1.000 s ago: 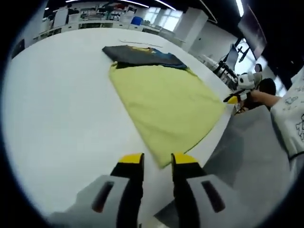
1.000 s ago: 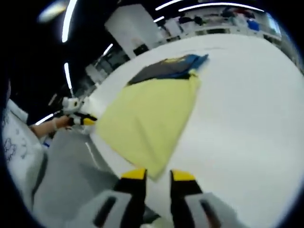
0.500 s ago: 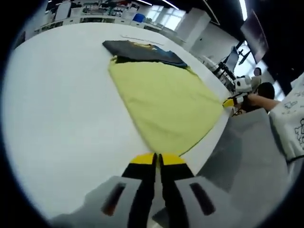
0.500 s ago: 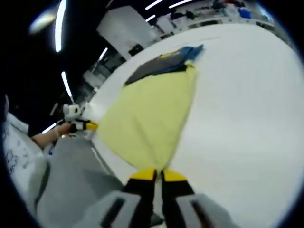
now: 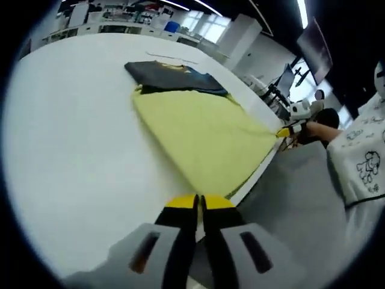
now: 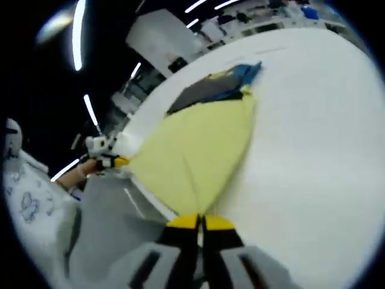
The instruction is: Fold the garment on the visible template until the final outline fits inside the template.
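- Left gripper view: left gripper (image 5: 199,203) at the near table edge, yellow tips pressed together on the near corner of the yellow garment (image 5: 204,135). No gap between the tips, cloth edge running straight into them, so most likely pinching the hem corner.
- Spread flat across the white table (image 5: 72,150), far end touching a dark folded garment (image 5: 171,76) with blue and yellow trim. Near hem along the table's edge, beside grey fabric (image 5: 295,198) on the person's side.
- Off to the right, the right gripper (image 5: 283,132) at the opposite hem corner, cloth drawn to a point there.
- Right gripper view: right gripper (image 6: 200,221) with tips closed on the yellow garment's nearest corner, a soft crease rising from the pinch up through the cloth.
- At left, the left gripper (image 6: 117,161) in a hand (image 6: 84,168) at the other corner; the dark garment at the far end.
- No template outline readable on the table in either view.
- Handling, as a judgement: thin, light, limp knit; sagging and creasing between holds rather than keeping shape; likely to slide easily on the smooth top. Best held at both hem corners at once, kept lightly taut and level, carried over together so the fold line stays straight. Risk of dragging the whole piece, or the dark garment with it.
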Demonstrator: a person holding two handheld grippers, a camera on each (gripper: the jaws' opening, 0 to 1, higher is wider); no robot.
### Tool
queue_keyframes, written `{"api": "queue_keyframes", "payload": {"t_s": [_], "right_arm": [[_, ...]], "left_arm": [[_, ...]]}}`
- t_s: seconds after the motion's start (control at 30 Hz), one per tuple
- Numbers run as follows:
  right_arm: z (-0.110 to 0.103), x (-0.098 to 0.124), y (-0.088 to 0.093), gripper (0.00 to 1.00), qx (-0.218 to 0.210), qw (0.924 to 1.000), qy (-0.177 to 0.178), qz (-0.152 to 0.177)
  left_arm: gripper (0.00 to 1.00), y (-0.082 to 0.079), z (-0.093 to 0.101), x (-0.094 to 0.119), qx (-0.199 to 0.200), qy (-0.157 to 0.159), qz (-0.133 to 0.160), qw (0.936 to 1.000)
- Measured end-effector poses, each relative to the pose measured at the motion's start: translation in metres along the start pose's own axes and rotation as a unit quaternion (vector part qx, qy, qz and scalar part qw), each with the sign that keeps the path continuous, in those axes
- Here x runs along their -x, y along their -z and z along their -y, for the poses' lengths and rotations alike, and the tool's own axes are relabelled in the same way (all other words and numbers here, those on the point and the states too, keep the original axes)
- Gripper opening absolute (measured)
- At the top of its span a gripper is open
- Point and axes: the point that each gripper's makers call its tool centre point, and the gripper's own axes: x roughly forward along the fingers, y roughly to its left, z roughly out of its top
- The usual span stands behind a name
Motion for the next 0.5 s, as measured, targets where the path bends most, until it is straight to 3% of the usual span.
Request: {"api": "queue_keyframes", "payload": {"t_s": [0.5], "right_arm": [[-0.054,0.046,0.006,0.0,-0.028,0.9982,-0.05,0.018]], "left_arm": [[0.0,-0.003,0.052,0.045,0.013,0.048,-0.008,0.9987]]}}
